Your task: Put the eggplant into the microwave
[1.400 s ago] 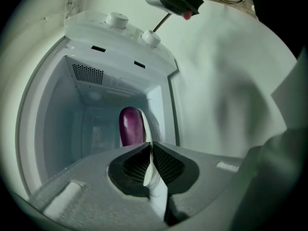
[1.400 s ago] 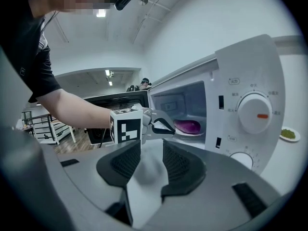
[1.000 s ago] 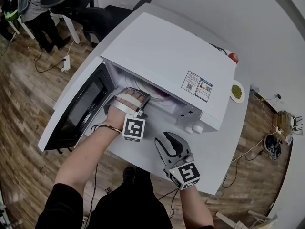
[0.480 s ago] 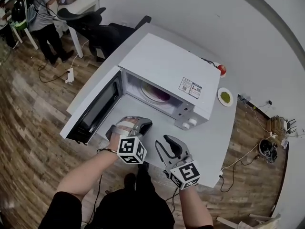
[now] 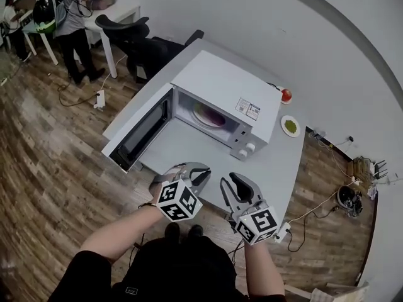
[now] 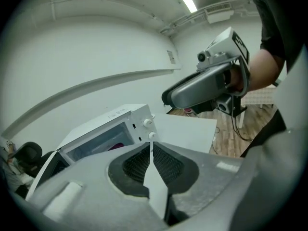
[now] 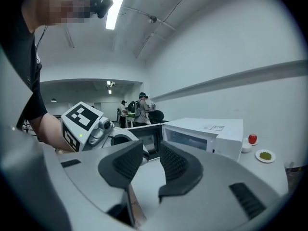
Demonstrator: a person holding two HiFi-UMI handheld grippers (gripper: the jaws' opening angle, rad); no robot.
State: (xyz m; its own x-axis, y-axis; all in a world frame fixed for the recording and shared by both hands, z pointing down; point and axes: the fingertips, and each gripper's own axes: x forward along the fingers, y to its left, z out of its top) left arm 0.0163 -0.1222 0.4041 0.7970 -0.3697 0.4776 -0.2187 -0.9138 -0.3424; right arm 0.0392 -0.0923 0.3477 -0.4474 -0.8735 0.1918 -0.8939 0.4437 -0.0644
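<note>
The white microwave stands on the table with its door swung wide to the left. Inside, the purple eggplant lies on the round plate; it also shows through the opening in the left gripper view. My left gripper is held well in front of the microwave, shut, with nothing between its tips. Beside it on the right, my right gripper is open and empty; its jaws have just been closing.
A red fruit and a small plate with something green sit on the white table to the microwave's right. A black office chair and people are at the far left.
My left gripper has come out of the microwave and risen back toward me. The right gripper has risen too, and its jaws stand closer together. The eggplant stays inside.
</note>
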